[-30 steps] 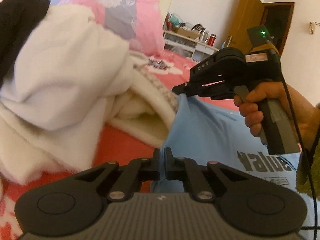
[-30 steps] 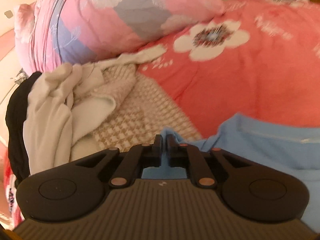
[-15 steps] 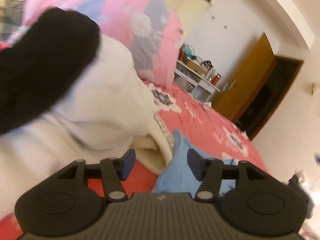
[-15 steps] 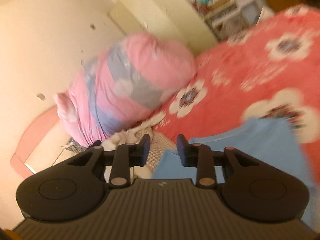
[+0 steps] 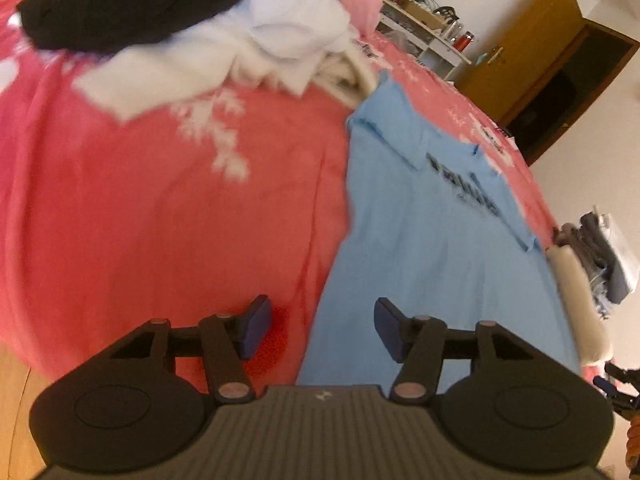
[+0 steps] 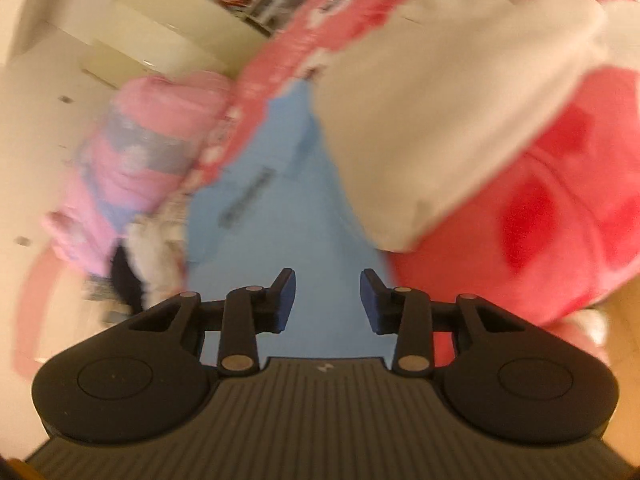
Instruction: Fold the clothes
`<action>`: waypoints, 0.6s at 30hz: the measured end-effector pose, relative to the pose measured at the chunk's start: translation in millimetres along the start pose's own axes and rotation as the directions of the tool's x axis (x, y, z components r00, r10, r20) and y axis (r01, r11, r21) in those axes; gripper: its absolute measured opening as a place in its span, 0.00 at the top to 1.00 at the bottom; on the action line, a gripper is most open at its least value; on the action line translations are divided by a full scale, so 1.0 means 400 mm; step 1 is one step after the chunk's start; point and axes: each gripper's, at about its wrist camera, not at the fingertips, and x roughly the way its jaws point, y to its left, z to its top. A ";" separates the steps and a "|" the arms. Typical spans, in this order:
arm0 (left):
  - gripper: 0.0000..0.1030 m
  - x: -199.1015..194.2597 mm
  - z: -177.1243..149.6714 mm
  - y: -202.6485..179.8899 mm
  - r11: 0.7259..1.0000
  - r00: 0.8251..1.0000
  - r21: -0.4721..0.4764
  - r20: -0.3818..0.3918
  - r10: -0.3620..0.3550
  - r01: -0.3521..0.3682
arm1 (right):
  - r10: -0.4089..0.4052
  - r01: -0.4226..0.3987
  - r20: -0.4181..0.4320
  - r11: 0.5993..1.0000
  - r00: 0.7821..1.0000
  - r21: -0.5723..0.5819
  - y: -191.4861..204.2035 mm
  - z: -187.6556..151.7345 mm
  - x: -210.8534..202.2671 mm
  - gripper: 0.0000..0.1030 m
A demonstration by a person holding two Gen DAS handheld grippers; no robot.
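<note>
I see one blue shirt (image 5: 432, 240) flat on the bed (image 5: 160, 200); my left claw (image 5: 320, 330) and right claw (image 6: 327, 300) have just spread apart, both empty.

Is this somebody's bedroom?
Most likely, yes. There's a bed with a red flowered cover, clothes lying on it like a blue T-shirt, and a wooden door at the back.

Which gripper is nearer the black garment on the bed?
Left. The left gripper faces the black garment up the bed; from the right gripper it lies far off left.
</note>
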 end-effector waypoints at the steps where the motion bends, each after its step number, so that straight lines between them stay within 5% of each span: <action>1: 0.46 -0.004 -0.014 0.000 1.000 1.000 0.002 0.008 0.001 -0.001 | -0.019 0.019 0.005 1.000 1.000 -0.011 -0.008 -0.002 0.018 0.65; 4: 0.46 -0.033 -0.052 0.005 0.998 0.999 -0.044 -0.005 -0.040 0.040 | -0.063 0.062 -0.022 0.997 0.998 -0.036 -0.013 -0.023 0.063 0.66; 10: 0.67 -0.054 -0.137 0.022 0.994 0.996 -0.096 -0.067 -0.065 0.059 | 0.069 -0.067 -0.138 0.998 0.988 0.019 -0.026 -0.092 0.073 0.69; 18: 0.69 -0.076 -0.135 0.036 0.989 0.995 -0.125 0.066 -0.075 0.083 | 0.127 -0.119 -0.122 0.991 0.984 0.069 -0.019 -0.067 0.078 0.76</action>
